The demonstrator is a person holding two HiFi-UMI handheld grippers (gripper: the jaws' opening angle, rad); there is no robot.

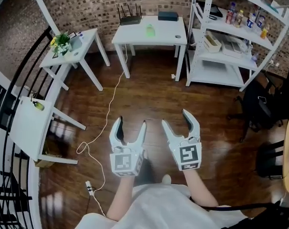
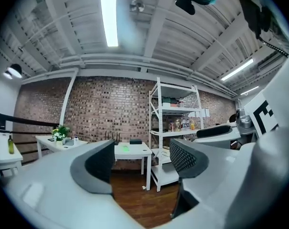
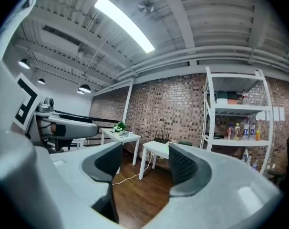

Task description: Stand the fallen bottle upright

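A pale green bottle (image 1: 150, 31) lies on its side on the white table (image 1: 168, 35) by the brick wall, far ahead of me; it also shows as a green patch (image 2: 125, 148) in the left gripper view. My left gripper (image 1: 131, 123) and right gripper (image 1: 175, 118) hang side by side over the wooden floor, well short of that table. Both stand open with nothing between their jaws, as the left gripper view (image 2: 142, 161) and right gripper view (image 3: 144, 166) confirm.
A router (image 1: 130, 19) and a dark box (image 1: 168, 15) share the bottle's table. A white shelf rack (image 1: 230, 37) stands right, a flower table (image 1: 73, 51) left. A cable (image 1: 106, 113) runs to a power strip (image 1: 89, 189). Black railing (image 1: 11, 128) at far left.
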